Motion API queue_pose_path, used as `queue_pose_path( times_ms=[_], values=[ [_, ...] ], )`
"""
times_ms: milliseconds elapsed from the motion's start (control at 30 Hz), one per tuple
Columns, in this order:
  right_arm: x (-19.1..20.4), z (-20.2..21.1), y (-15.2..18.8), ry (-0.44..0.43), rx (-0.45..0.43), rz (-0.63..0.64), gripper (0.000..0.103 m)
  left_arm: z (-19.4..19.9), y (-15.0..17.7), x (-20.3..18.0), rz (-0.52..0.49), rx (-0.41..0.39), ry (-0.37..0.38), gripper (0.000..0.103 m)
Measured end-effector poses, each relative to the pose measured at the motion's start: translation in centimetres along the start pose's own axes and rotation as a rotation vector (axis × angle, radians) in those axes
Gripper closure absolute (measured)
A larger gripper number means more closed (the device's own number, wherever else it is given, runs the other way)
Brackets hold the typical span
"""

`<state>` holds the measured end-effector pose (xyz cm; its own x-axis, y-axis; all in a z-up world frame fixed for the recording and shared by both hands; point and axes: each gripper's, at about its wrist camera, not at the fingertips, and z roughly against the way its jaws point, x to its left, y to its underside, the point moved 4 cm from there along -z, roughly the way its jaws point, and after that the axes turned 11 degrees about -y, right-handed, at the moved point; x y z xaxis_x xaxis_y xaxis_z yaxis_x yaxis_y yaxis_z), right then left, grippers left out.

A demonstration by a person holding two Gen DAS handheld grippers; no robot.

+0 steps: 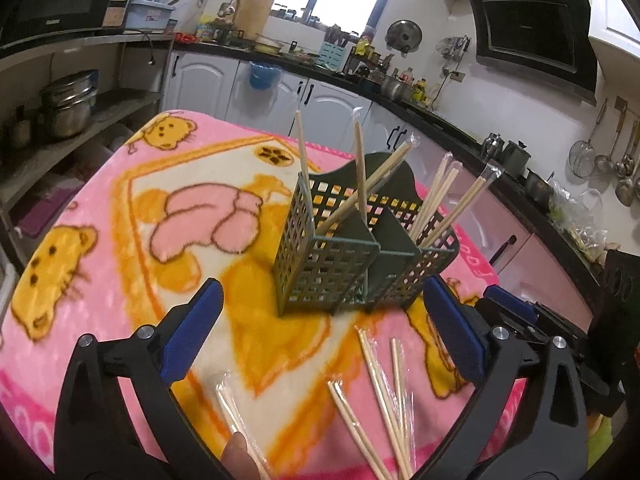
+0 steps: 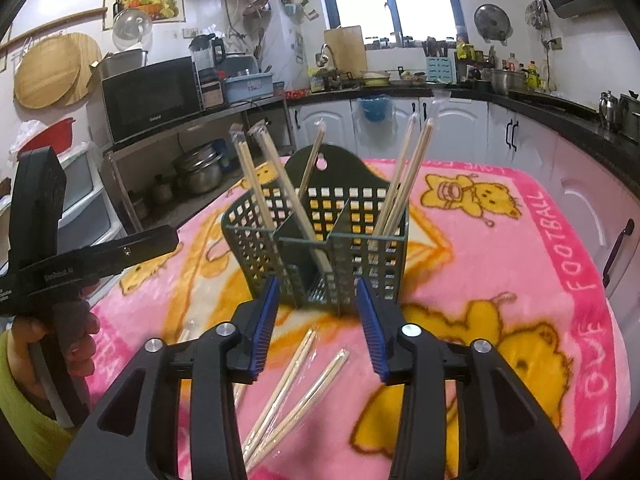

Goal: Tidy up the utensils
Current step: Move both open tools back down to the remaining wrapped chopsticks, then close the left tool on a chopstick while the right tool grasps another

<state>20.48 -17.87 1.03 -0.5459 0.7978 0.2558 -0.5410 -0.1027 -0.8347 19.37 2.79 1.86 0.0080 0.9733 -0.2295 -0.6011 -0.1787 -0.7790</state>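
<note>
A kitchen counter under a pink cartoon blanket carries a dark green lattice caddy with three compartments. Wrapped wooden chopsticks stand upright inside, leaning outward; more chopstick packs lie flat near the tools. Left tool gapes wide, empty; right tool partly apart, empty.

Pink cartoon-bear blanket covering the table, black microwave on a shelf at left with steel pots below, wooden cutting board by the window, white cabinets under a cluttered black counter
</note>
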Motion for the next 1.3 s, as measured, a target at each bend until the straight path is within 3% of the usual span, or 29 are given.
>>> queue_pose_path(
  times_ms=[433, 633, 900, 1067, 1300],
  values=[
    [0.7, -1.6, 2.1, -0.013, 0.081, 0.012, 0.061, -0.9, 2.8, 2.1, 0.023, 0.059, -0.058, 0.011],
    [0.9, -3.2, 2.8, -0.009, 0.143, 0.023, 0.064, -1.9, 4.3, 4.2, 0.089, 0.117, -0.08, 0.011],
    [1.0, -6.6, 3.5, -0.008, 0.25, 0.029, 0.067, -3.2, 6.2, 6.0, 0.143, 0.204, -0.084, 0.043],
    [0.7, -9.1, 3.7, 0.02, 0.327, 0.038, 0.067, -4.3, 7.5, 6.5, 0.168, 0.271, -0.068, 0.054],
    [-0.6, -12.0, 4.4, 0.054, 0.411, -0.008, 0.067, -5.3, 7.6, 6.2, 0.125, 0.28, -0.098, 0.057]
  ],
)
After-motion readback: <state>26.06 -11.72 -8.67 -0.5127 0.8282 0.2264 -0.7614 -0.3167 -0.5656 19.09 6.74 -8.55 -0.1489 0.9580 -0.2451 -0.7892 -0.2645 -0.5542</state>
